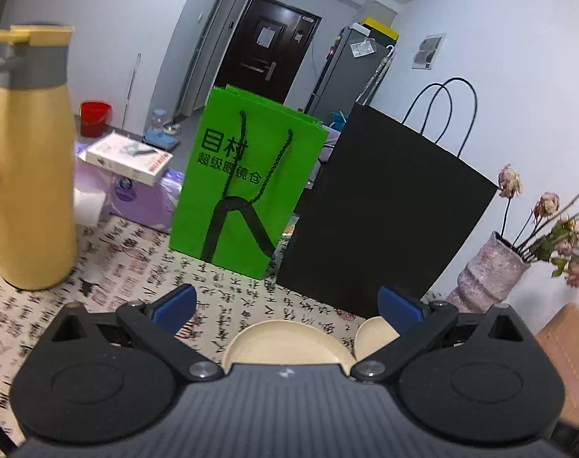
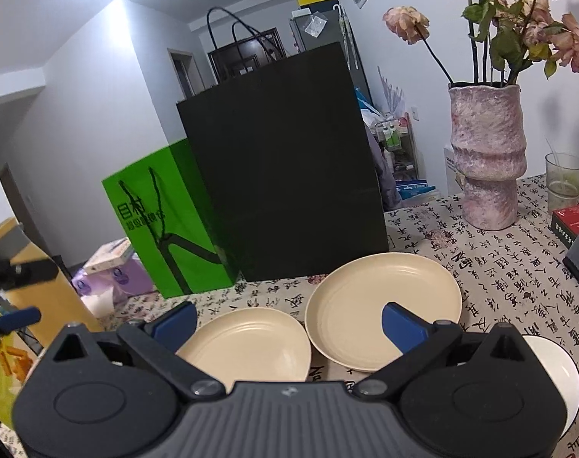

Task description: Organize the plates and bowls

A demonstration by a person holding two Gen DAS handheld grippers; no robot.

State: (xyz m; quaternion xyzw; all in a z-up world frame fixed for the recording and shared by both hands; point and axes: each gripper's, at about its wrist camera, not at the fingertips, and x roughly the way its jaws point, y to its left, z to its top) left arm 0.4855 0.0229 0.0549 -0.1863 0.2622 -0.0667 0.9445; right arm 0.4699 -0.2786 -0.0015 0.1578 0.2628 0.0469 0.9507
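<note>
- The right claw (image 2: 288, 324) is spread wide and holds nothing. It hangs just over two cream plates.
- The left claw (image 1: 286, 305) is spread wide too, with nothing in it. From the right camera it shows far off at the left edge.
- The left plate (image 2: 251, 343) sits on the cloth right under the right claw. The right plate (image 2: 385, 305) sits just beside it, a bit farther back. Their rims are very close; I cannot tell if they touch.
- A white bowl (image 2: 556, 374) peeks out on the right, half hidden by the claw's body.
- In the left camera, the left plate (image 1: 285, 343) lies under the left claw, and only a bit of the right plate (image 1: 369, 336) shows.
- The table (image 2: 499, 274) has a cloth with black writing and red stamps all over it.
- Behind the plates stands a tall black bag (image 2: 282, 175), upright. A green bag (image 2: 167, 221) stands just beside it on the left.
- A yellow jug (image 1: 26, 168) with a grey neck stands at the left of the table.
- A pink vase (image 2: 488, 156) with dried flowers stands at the right. A glass (image 2: 564, 179) and a red book (image 2: 573, 221) are near it.
- Past the table, a white box (image 1: 129, 156) rests on purple packs.
- Far back are a red bucket (image 1: 95, 116) on the floor, a dark door (image 1: 266, 49), a grey fridge (image 1: 350, 68) and white walls.
</note>
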